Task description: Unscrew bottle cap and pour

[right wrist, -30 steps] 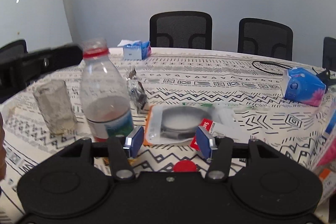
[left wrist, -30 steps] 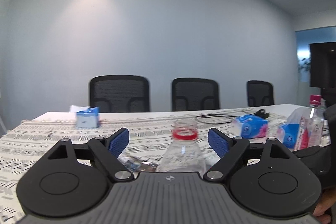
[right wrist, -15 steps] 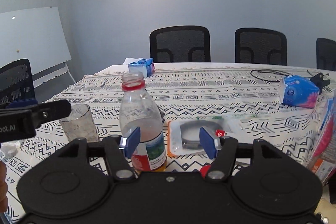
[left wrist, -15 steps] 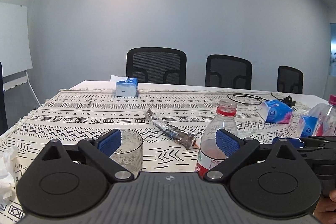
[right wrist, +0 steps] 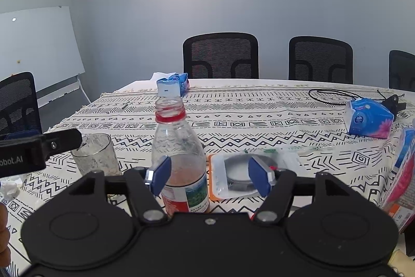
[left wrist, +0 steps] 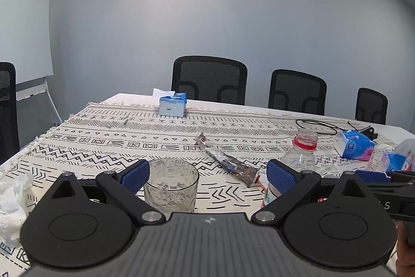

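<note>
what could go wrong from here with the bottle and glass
1. The bottle stands uncapped with liquid low inside; the open right gripper sits off-centre around it and could tip it while closing.
2. The glass sits near the left gripper finger; a nudge could shift it before pouring.

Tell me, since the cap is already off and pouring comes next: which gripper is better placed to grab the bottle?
Right gripper: the bottle stands between its open fingers.
</note>
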